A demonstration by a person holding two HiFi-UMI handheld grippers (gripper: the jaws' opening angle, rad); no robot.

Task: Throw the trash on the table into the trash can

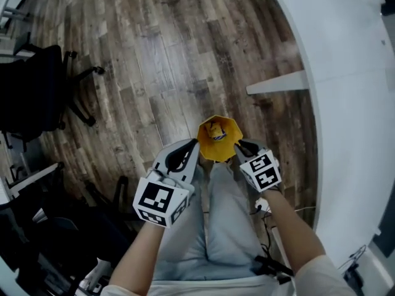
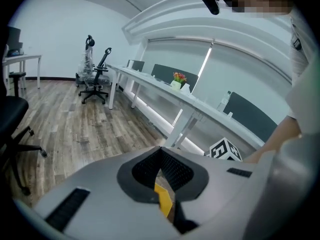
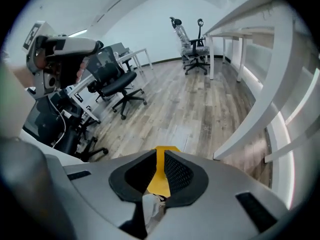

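While the yellow trash can [image 1: 218, 142] hangs between the two grippers, its open mouth faces up and its long axis stands roughly upright. The left gripper [image 1: 194, 145] is clenched on the rim wall nearest it, and the right gripper [image 1: 239, 145] grasps the opposite wall. A small scrap of trash [image 1: 215, 131] lies inside, between the two sets of jaw tips. Wooden floor [image 1: 154, 60] lies below them, and a white table [image 1: 358, 103] curves past just outside the right gripper.
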